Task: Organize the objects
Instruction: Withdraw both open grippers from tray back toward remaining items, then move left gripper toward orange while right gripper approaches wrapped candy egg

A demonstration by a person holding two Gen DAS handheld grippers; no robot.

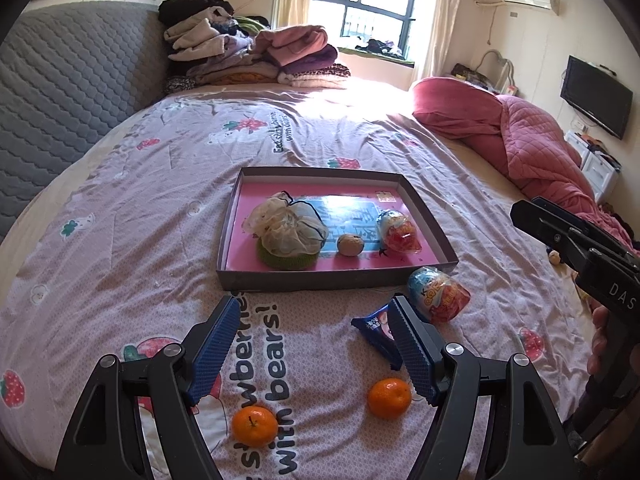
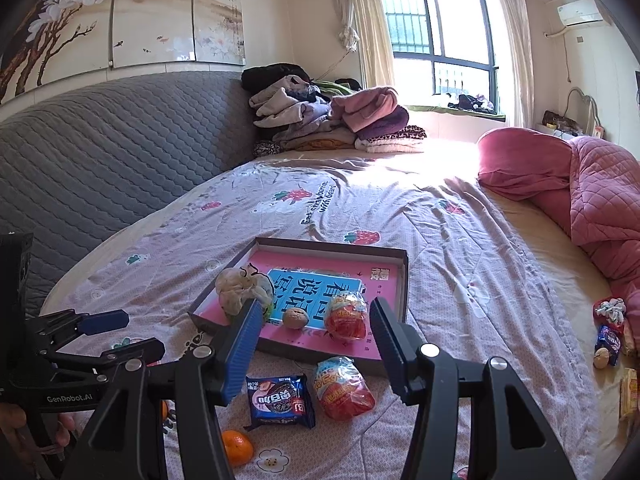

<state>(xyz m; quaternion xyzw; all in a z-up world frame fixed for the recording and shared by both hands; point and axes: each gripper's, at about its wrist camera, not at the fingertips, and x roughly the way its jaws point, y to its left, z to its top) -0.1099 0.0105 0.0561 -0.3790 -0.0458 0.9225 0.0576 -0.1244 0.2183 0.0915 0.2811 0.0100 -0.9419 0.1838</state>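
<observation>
A shallow box tray [image 1: 320, 278] [image 2: 403, 280] with a pink floor lies on the bed. In it sit a gauze pouch on a green base [image 1: 286, 228] [image 2: 240, 288], a walnut [image 1: 350, 245] [image 2: 295, 317] and a red snack bag [image 1: 400, 230] [image 2: 346, 316]. In front of the tray lie another red snack bag [image 1: 438, 294] [image 2: 342, 388], a blue cookie packet [image 1: 378, 332] [image 2: 280, 400] and two oranges [image 1: 255, 426] [image 1: 389, 397]; one orange [image 2: 237, 447] shows in the right wrist view. My left gripper [image 1: 312, 344] is open and empty above the oranges. My right gripper [image 2: 314, 344] is open and empty above the packet and bag.
A pile of folded clothes [image 1: 256, 52] [image 2: 332, 120] sits at the bed's far end by a grey padded headboard [image 1: 68, 80]. A pink quilt [image 1: 532, 140] [image 2: 580, 192] lies on the right. More snacks [image 2: 610, 336] lie at the right edge of the bed.
</observation>
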